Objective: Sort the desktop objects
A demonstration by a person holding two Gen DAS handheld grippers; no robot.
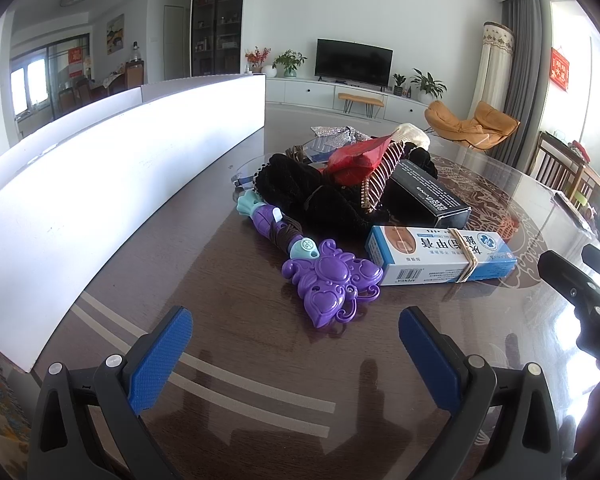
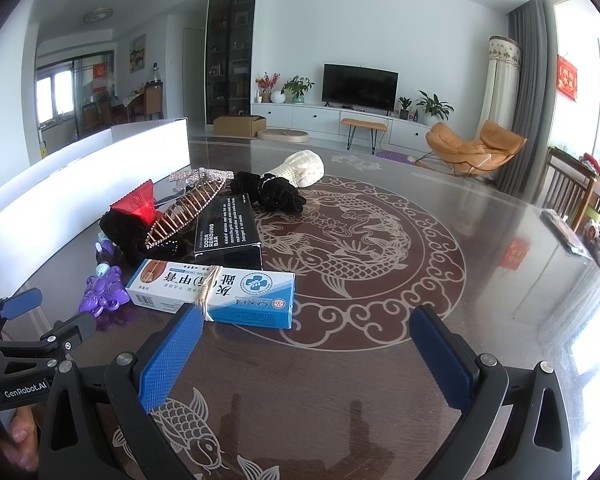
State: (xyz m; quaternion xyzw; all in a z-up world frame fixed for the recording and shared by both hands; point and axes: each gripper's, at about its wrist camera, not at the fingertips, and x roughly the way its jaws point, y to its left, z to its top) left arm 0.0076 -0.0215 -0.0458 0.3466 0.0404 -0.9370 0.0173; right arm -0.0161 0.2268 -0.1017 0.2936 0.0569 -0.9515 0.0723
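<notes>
Left wrist view: sorting not begun, left tool (image 1: pixel 296 334) and right tool (image 2: pixel 306 336) both spread wide and empty above the desk (image 2: pixel 380 380), purple toy (image 1: pixel 328 280), blue-white box (image 2: pixel 216 290), black box (image 2: pixel 226 232) heaped beside white tray (image 1: pixel 100 184).

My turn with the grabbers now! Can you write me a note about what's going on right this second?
Left gripper: open, empty, over the table in front of the purple toy.
Right gripper: open, empty, near the blue and white medicine box, not touching it.
Everything sits in one heap on the table: medicine box in front, black box behind it, gold hair clip and red packet on black fabric, black scrunchie and cream knit item farther back.
Done: nothing looks sorted yet.
Left: the whole heap. The long white tray on the left may be where things go.
</notes>
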